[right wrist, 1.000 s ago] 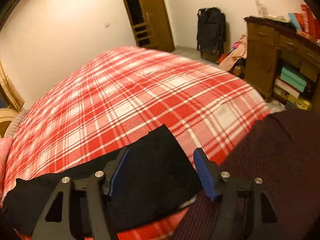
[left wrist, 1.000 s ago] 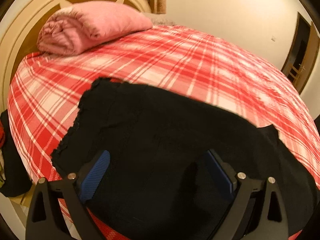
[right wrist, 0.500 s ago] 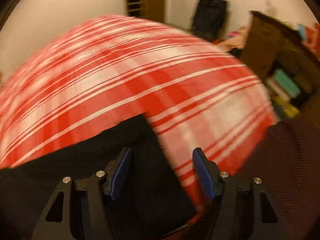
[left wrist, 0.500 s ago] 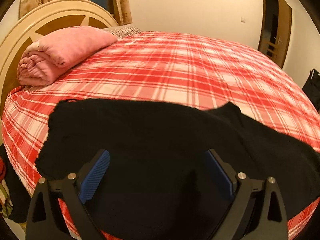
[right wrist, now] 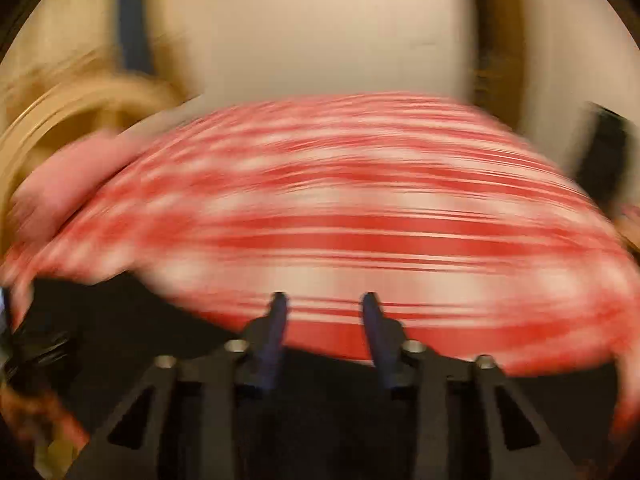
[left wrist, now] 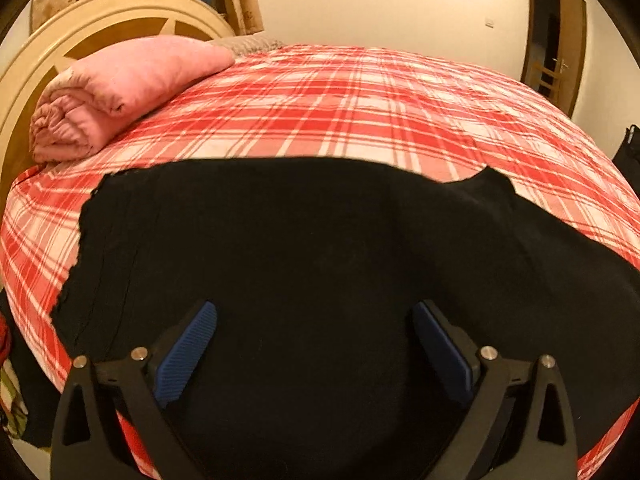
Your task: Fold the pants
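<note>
Black pants [left wrist: 320, 240] lie flat across the near side of the bed, on a red plaid cover [left wrist: 380, 100]. My left gripper [left wrist: 316, 344] hovers over them, jaws wide open, blue pads [left wrist: 186, 354] apart with only flat cloth below. The right wrist view is smeared by motion. There my right gripper [right wrist: 324, 304] has its jaws closing, with a narrow gap still showing between the fingers. The black pants [right wrist: 120, 320] show at the lower left and under the finger bases. Plaid cover [right wrist: 360, 208] shows past the tips. Whether cloth is pinched is hidden.
A folded pink blanket [left wrist: 120, 88] rests by the round cream headboard [left wrist: 100, 28] at the back left. A wooden door [left wrist: 560, 40] stands at the right wall and a dark bag [left wrist: 630, 148] at the far right. Clothes lie on the floor at the left edge.
The left view rolled and shifted a little over the pants. The right view swung sharply toward the headboard side and blurred, and its jaws narrowed from wide apart to a small gap.
</note>
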The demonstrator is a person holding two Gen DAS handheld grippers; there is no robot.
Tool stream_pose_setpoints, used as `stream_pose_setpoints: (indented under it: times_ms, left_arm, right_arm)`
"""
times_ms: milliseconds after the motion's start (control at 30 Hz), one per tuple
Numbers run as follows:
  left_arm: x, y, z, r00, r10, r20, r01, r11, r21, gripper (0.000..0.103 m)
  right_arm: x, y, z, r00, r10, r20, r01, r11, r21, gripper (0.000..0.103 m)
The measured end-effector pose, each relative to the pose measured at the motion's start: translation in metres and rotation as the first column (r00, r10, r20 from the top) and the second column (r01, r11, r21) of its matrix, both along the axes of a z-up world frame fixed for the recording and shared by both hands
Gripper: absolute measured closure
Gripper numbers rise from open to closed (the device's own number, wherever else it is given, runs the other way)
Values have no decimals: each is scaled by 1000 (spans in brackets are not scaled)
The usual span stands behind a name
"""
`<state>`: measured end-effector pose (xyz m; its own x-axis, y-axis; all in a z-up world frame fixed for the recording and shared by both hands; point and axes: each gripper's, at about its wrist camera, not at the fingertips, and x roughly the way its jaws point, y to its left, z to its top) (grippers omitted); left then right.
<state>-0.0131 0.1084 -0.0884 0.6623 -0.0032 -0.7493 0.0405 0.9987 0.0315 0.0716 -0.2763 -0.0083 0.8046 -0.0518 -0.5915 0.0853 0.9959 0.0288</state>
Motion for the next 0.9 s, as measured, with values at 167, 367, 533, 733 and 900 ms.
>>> stream_pose_setpoints:
  times_ms: [167, 367, 533, 733, 900]
  left_arm:
    - [11, -1, -4, 1000, 22, -18, -22, 1000, 8, 0]
    - [25, -2, -1, 997, 43, -59, -42, 999, 13, 0]
    - [32, -4, -2, 996, 51, -72, -49, 998, 34, 0]
    - [39, -6, -3, 996, 50, -71, -46, 998, 45, 0]
    - [39, -9, -1, 995, 58, -85, -53, 997, 61, 0]
  right_arm:
    - [87, 126, -32, 947, 309, -87, -309, 951, 20, 80]
    - [160, 163, -79, 953, 231, -194, -237, 972, -5, 84]
    - [179, 150, -81, 970, 168, -173, -166, 986, 27, 85]
    - [190, 164, -80, 978, 129, -166, -136, 990, -30, 85]
    - [176, 142, -64, 991, 107, -85, -100, 992, 84, 84]
